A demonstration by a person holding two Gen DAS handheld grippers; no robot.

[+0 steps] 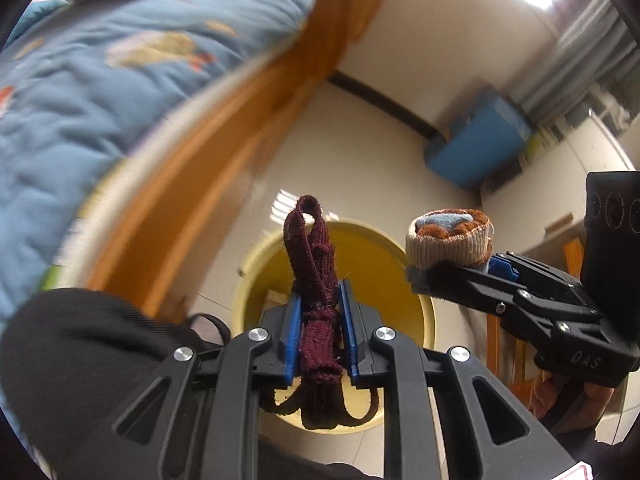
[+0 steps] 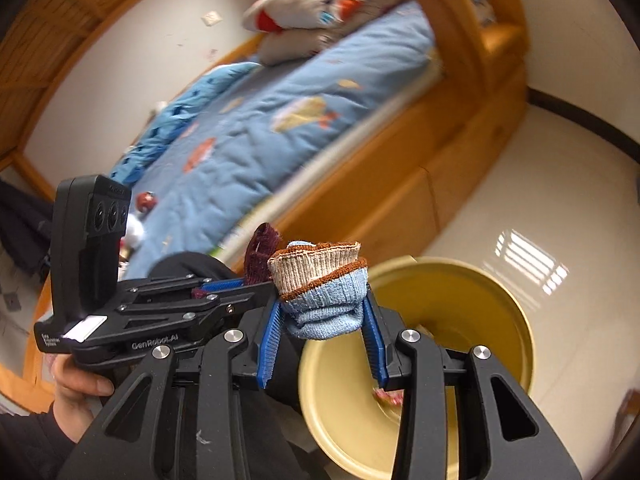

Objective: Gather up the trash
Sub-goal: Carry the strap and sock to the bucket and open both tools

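Observation:
My left gripper [image 1: 320, 292] is shut on a dark maroon sock [image 1: 316, 272] that stands up between the blue pads. It hangs over a yellow bin [image 1: 404, 268] on the floor. My right gripper [image 2: 324, 308] is shut on a rolled sock, light blue with beige and brown cuff [image 2: 320, 284]. It is held above the yellow bin [image 2: 452, 292], which has some scraps inside. In the left wrist view the right gripper [image 1: 416, 276] with the rolled sock [image 1: 448, 240] is just right of the maroon sock. In the right wrist view the left gripper [image 2: 244, 280] and maroon sock [image 2: 262, 256] sit at left.
A wooden bed [image 2: 360, 196] with a blue quilt [image 2: 248, 136] and a pillow [image 2: 320, 8] stands close by on the left. A blue box [image 1: 476, 140] stands by the far wall. The floor [image 2: 560, 184] is pale tile.

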